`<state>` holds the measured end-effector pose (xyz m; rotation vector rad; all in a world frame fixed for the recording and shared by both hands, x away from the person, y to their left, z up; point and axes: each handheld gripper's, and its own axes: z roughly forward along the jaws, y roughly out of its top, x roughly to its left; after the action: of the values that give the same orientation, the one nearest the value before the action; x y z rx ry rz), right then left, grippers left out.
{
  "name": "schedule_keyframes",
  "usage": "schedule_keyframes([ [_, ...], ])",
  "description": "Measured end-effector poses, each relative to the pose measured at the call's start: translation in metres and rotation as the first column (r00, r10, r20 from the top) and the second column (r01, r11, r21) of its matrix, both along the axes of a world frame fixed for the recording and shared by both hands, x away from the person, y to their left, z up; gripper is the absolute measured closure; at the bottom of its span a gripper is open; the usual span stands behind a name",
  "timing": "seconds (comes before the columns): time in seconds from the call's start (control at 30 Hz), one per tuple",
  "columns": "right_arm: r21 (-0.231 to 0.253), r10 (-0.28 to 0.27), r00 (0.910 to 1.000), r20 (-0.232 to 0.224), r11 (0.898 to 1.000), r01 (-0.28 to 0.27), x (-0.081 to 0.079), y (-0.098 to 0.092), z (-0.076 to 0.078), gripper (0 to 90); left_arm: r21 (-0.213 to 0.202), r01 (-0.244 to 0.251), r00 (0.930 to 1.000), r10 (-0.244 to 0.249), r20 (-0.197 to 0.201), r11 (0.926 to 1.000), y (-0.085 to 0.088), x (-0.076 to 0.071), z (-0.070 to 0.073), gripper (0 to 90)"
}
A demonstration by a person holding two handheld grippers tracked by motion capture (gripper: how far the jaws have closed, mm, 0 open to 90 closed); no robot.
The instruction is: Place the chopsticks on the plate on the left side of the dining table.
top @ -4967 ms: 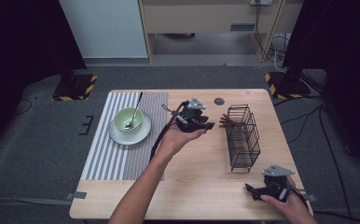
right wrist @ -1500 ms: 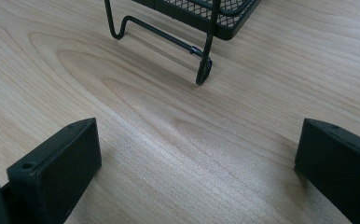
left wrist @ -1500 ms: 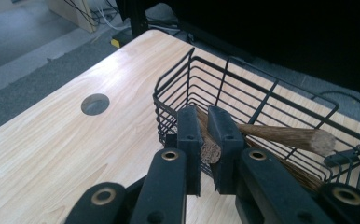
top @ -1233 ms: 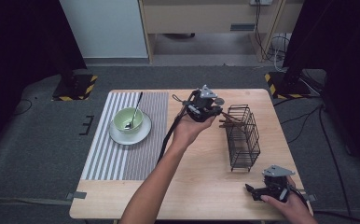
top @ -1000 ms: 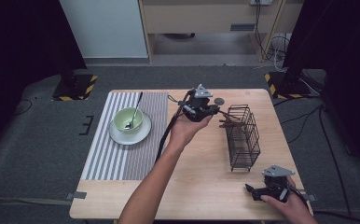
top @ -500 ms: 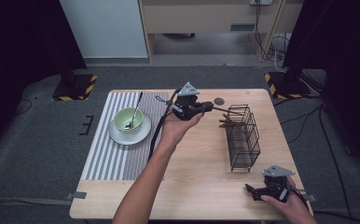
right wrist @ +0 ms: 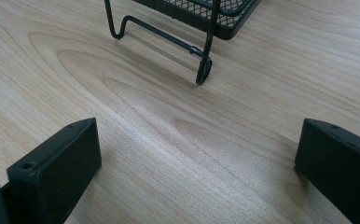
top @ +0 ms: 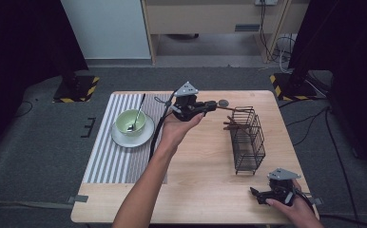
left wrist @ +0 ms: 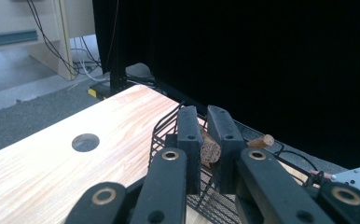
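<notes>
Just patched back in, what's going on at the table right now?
The left gripper is shut on the handle of a wooden utensil, holding it at the far end of the black wire basket, where other wooden utensil handles stick out. The right gripper rests open on the table's near right corner, holding nothing. On the striped placemat, a green bowl with a spoon sits on a white plate.

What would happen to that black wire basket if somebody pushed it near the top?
The wire basket would probably tip rather than slide: it stands tall and narrow on thin bent-wire feet. It is likely light, since its walls are mostly open wire. The wooden utensil pinched in the left gripper leans over its rim, so a tug there might rock it.
</notes>
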<state>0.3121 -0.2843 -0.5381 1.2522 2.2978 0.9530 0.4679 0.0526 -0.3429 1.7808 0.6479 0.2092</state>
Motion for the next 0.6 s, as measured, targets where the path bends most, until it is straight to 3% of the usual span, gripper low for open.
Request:
schedule_keyframes([
  [0.6, 0.000, 0.000, 1.0000, 0.000, 1.000, 0.000, 0.0000, 0.0000, 0.0000, 0.4, -0.110, -0.007, 1.0000, 0.008, 0.002, 0.9939, 0.0064, 0.0017, 0.0014, 83.7],
])
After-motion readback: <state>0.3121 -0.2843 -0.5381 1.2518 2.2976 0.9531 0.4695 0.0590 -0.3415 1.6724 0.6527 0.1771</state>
